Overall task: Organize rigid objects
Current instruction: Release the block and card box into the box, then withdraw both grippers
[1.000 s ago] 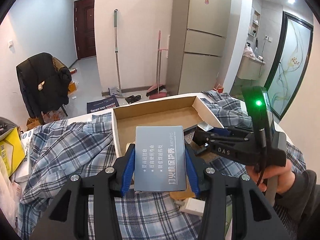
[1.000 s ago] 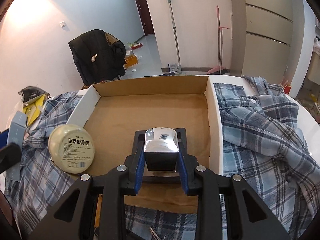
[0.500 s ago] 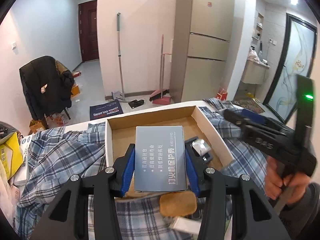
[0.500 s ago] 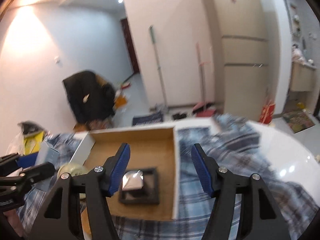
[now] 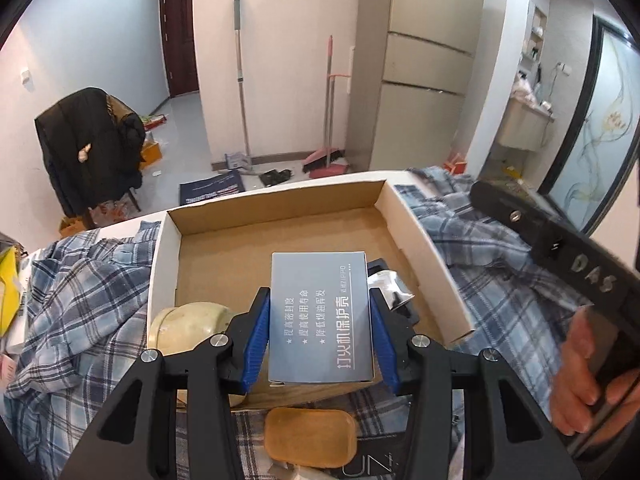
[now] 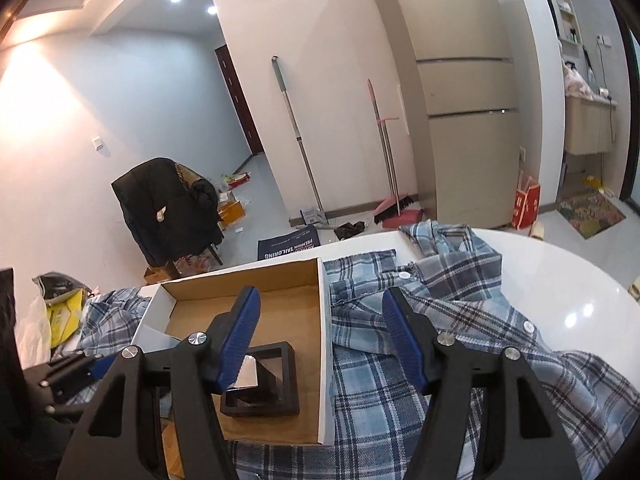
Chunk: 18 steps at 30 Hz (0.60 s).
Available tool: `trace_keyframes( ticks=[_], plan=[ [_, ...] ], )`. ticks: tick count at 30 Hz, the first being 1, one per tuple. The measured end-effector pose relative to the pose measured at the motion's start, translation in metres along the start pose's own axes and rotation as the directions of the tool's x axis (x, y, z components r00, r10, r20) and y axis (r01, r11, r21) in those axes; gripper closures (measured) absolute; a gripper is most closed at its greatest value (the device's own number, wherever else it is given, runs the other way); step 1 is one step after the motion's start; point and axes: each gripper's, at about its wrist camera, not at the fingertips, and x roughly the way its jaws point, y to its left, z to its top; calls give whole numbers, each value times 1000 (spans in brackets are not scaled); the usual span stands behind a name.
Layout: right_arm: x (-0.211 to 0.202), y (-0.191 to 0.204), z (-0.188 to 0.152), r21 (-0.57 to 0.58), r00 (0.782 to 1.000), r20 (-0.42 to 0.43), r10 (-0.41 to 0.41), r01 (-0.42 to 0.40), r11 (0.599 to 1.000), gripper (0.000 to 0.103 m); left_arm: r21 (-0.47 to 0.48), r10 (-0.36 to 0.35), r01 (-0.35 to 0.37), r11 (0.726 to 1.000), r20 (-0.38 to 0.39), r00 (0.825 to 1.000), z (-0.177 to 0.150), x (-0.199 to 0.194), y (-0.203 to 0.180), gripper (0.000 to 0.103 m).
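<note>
My left gripper (image 5: 320, 328) is shut on a grey-blue box with Chinese print (image 5: 320, 316) and holds it over the near part of the open cardboard box (image 5: 280, 240). A shiny metal lighter in a black frame (image 6: 260, 376) lies inside that cardboard box (image 6: 320, 320); in the left wrist view it (image 5: 390, 286) peeks out right of the held box. My right gripper (image 6: 320, 340) is open and empty, raised above the box's right wall. A round cream tin (image 5: 188, 324) sits at the box's near left corner.
A blue plaid shirt (image 6: 440, 320) covers the white round table (image 6: 560, 272). A tan soap-like block (image 5: 310, 438) lies near the front. A yellow bag (image 6: 64, 312) sits at the left. A chair with a black jacket, brooms and a fridge stand beyond the table.
My right gripper let go of the metal lighter, opened and lifted up and to the right. My left gripper carried the grey-blue box forward over the cardboard box.
</note>
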Motion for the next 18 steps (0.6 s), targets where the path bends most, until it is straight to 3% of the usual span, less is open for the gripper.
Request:
trace_keyframes(
  ticks=[11, 18],
  plan=[
    [8, -3, -3, 6, 1000, -17, -12, 12, 1000, 41, -9, 69, -69, 998, -37, 997, -8, 35, 1, 54],
    [8, -2, -4, -4, 1000, -17, -10, 10, 1000, 41, -3, 69, -69, 998, -49, 996, -10, 41, 0, 54]
  ],
)
